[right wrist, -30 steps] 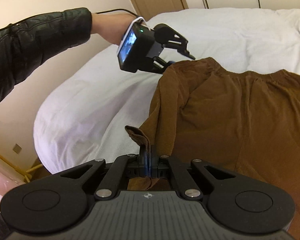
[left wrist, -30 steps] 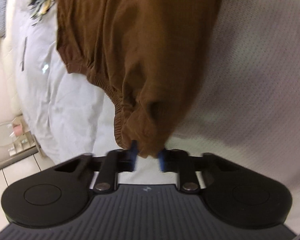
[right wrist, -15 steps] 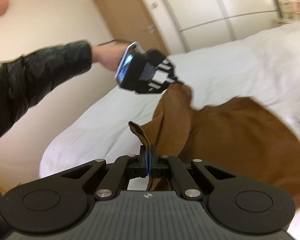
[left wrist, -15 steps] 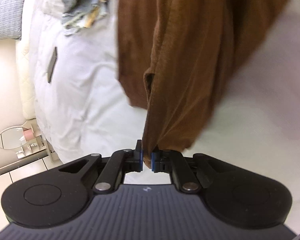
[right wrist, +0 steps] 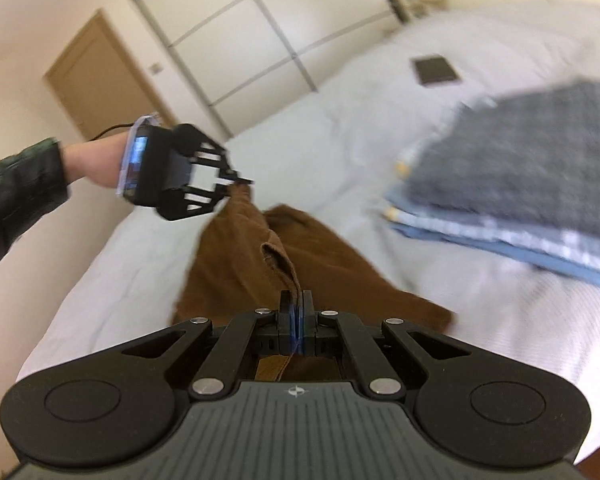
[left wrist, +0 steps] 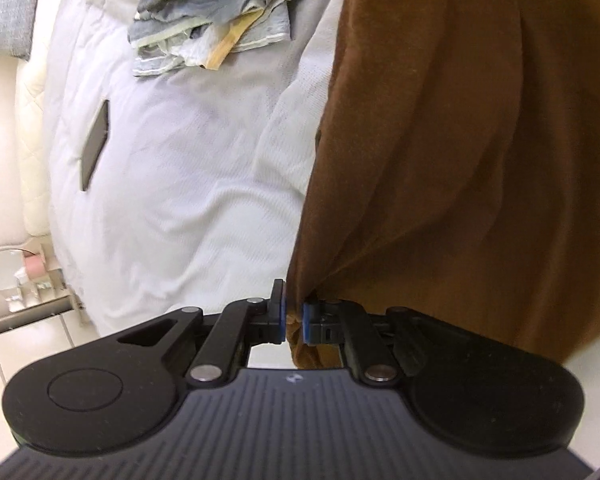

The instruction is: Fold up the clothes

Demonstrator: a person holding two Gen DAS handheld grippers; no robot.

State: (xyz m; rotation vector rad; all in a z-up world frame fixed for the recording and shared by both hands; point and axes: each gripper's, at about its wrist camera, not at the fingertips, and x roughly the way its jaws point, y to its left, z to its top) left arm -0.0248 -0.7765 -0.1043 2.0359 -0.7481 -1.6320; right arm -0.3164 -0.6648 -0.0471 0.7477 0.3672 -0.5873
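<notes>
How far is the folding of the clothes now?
Done: a stack of folded clothes lies on the bed. In hand: the left gripper and the right gripper each pinch an edge of the brown garment, lifted between them. Left: it is not yet laid flat and folded.

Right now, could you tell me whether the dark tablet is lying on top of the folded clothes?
No, the tablet lies by itself on the white bed, clearly apart from the folded clothes.
</notes>
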